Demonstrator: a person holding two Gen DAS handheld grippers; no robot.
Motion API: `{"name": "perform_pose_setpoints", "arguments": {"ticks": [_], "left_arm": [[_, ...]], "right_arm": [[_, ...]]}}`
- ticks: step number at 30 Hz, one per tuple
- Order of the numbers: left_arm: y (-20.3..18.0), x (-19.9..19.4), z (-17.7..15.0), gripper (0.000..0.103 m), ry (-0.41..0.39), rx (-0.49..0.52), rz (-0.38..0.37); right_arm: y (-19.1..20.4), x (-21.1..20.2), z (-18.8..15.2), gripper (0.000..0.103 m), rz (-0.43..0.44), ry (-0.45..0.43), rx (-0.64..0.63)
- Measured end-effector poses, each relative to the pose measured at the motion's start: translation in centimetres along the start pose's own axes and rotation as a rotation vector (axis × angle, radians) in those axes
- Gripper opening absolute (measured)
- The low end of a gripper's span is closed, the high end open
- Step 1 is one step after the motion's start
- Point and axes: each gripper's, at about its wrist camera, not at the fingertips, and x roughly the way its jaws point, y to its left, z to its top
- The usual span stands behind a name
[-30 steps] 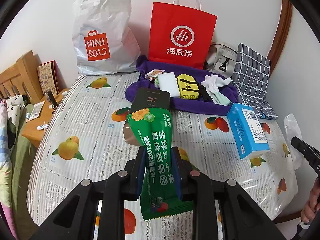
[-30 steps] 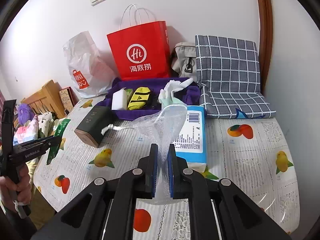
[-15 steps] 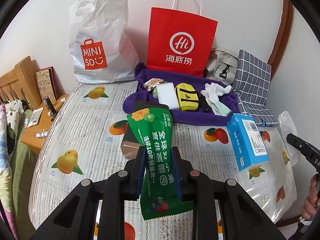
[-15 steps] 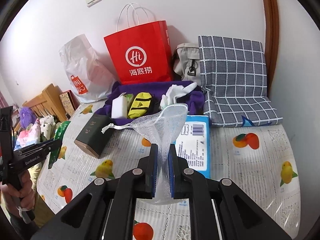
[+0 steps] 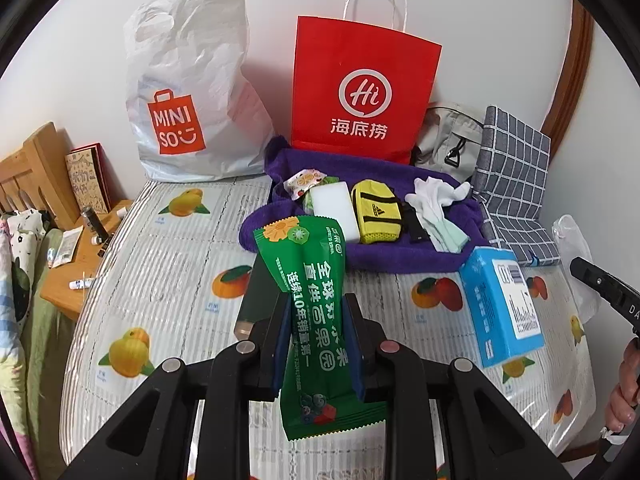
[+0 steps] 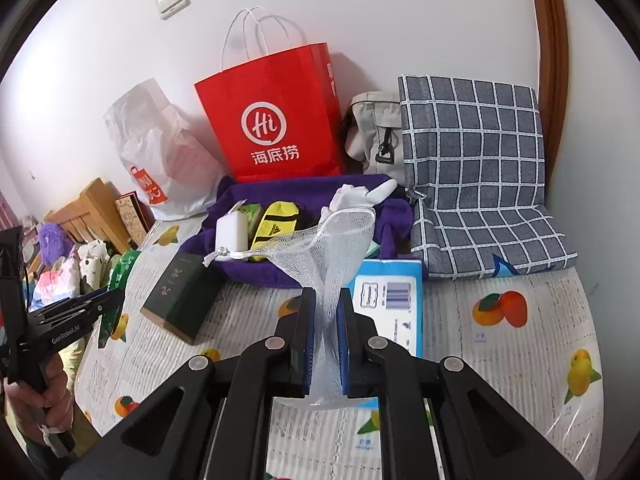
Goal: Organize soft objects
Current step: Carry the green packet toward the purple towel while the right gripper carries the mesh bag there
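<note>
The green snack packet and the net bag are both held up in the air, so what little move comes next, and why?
Probably carry both a bit farther to the purple towel. The left gripper is shut on the green snack packet, the right gripper on the net bag, and other soft things like the white socks already lie there.

Both grippers (image 5: 318, 334) closer to towel (image 5: 400, 256)

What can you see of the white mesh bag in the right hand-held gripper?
The white mesh bag is a soft, see-through net pouch with a white drawstring knotted at its left end. The right hand-held gripper is shut on its middle, bunching it to a narrow waist; the open mouth fans out above the blue pads and the bottom hangs below them. It is held up above the fruit-print bed cover, touching nothing else.
</note>
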Motion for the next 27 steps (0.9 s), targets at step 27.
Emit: {"name": "perform_pose_setpoints", "arguments": {"ticks": [27], "left_arm": [[0.5,5.5,8.7,0.024,-0.008,-0.054,-0.051]], "right_arm": [[0.7,7.0,8.9,0.011,0.061,-0.014,-0.051]]}}
